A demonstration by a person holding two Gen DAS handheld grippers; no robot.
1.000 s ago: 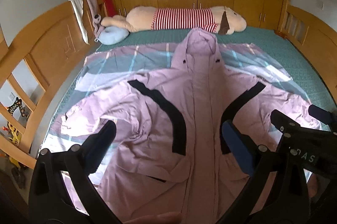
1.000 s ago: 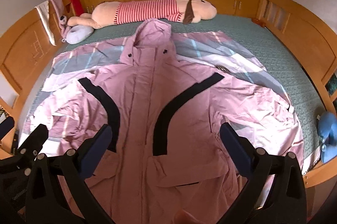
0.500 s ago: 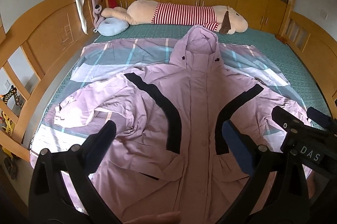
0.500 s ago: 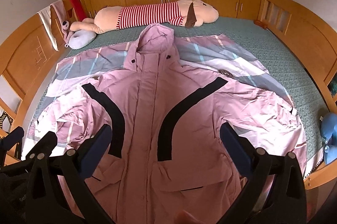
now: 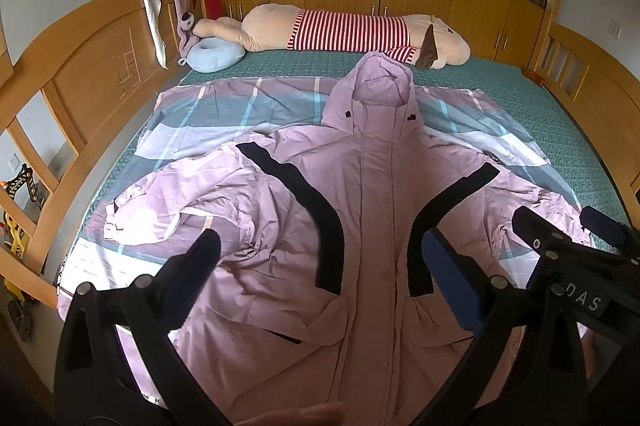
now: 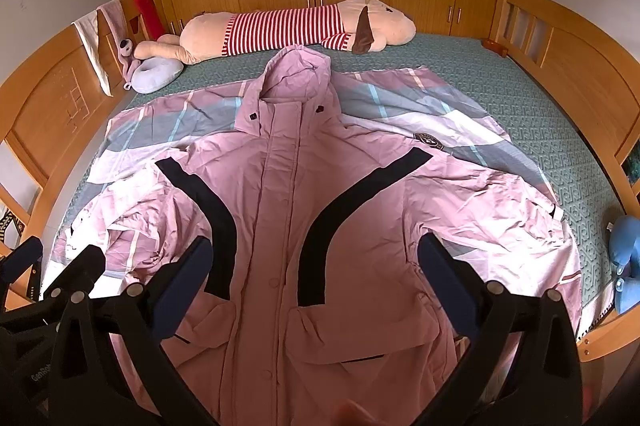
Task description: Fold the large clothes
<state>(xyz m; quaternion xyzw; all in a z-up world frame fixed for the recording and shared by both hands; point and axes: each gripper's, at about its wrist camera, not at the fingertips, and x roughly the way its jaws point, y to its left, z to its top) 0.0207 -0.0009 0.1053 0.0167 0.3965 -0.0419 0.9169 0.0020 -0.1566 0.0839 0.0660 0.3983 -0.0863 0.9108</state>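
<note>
A large pink hooded jacket (image 5: 376, 209) (image 6: 280, 209) with black curved stripes lies face up on the bed, hood toward the far end and both sleeves spread out. The left sleeve (image 5: 180, 209) is crumpled; the right sleeve (image 6: 480, 209) lies flatter. My left gripper (image 5: 320, 262) hovers open above the jacket's lower half, nothing between its fingers. Over the hem my right gripper (image 6: 312, 262) is also open and holds nothing. Each gripper shows at the edge of the other's view.
A plaid sheet (image 5: 224, 113) lies under the jacket on a green mattress (image 6: 520, 89). A long striped plush toy (image 5: 348, 33) and a blue neck pillow (image 5: 214, 55) sit at the far end. Wooden rails (image 6: 580, 73) border both sides. A blue toy (image 6: 626, 258) lies at the right edge.
Both grippers have risen and pulled back a little, so more of the bed and jacket shows. The jacket has not moved, and both grippers stay open.
</note>
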